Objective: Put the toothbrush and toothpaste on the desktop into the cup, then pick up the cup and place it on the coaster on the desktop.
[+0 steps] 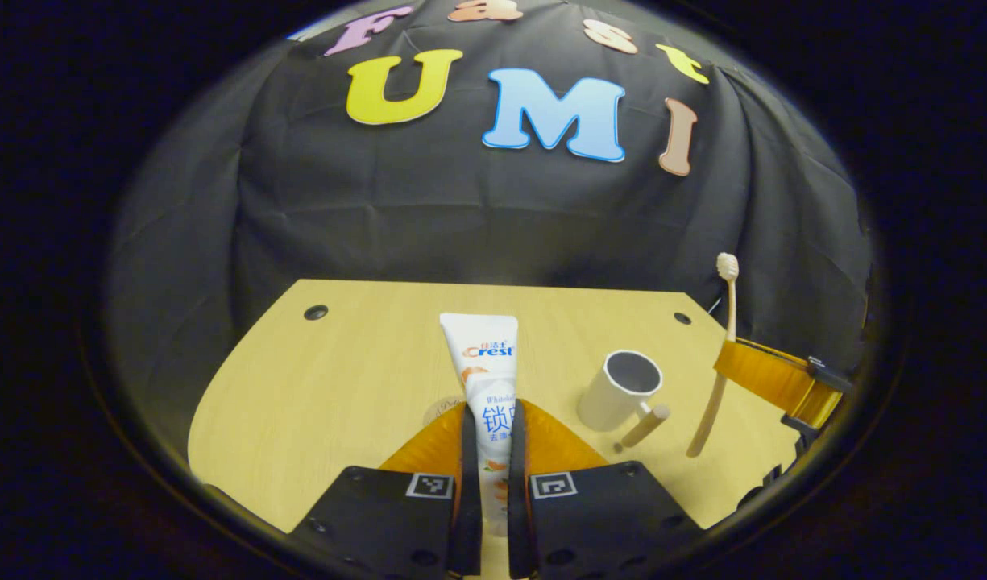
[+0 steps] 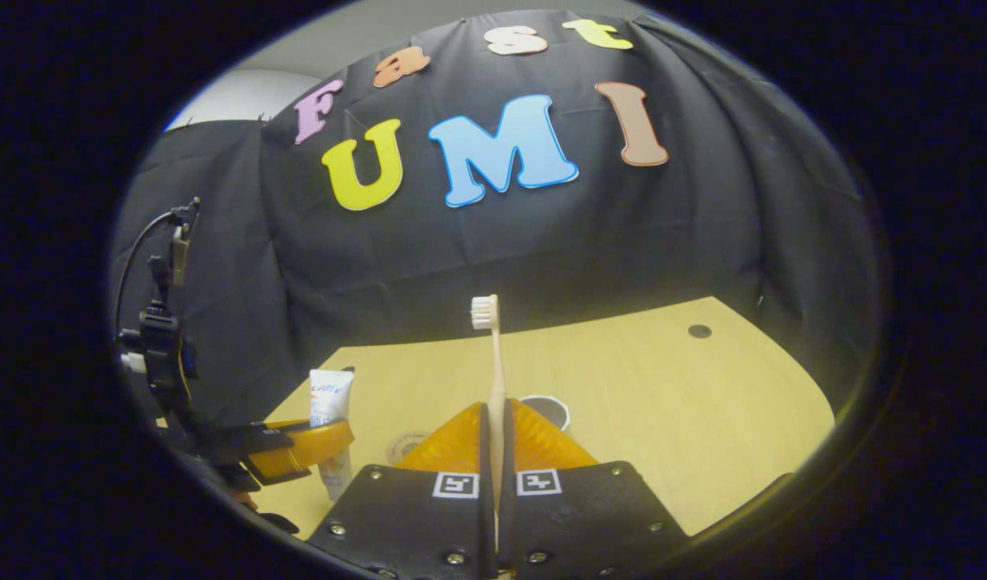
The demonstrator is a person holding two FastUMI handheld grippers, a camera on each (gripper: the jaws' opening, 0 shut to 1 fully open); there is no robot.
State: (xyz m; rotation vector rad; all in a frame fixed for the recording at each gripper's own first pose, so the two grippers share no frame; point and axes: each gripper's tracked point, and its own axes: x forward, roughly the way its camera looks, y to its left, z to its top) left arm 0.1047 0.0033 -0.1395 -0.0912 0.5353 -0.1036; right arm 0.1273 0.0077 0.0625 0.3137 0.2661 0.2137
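Note:
In the left gripper view, my left gripper (image 1: 493, 419) is shut on the white toothpaste tube (image 1: 483, 354), which points away above the wooden desk. To its right stands the white cup (image 1: 619, 391) with a wooden handle. Farther right, the other gripper (image 1: 763, 374) holds the toothbrush (image 1: 723, 354) upright, bristles on top. In the right gripper view, my right gripper (image 2: 495, 423) is shut on the toothbrush (image 2: 494, 354), and the cup's rim (image 2: 559, 408) peeks out just behind the fingers. The left gripper (image 2: 300, 447) with the toothpaste (image 2: 329, 399) shows at the left. A round coaster (image 2: 404, 445) lies on the desk between them.
The light wooden desk (image 2: 670, 419) has dark cable holes near its far corners (image 1: 316, 312) (image 2: 699, 331). Black cloth hangs behind and around the desk. The desk's right part in the right gripper view is open wood.

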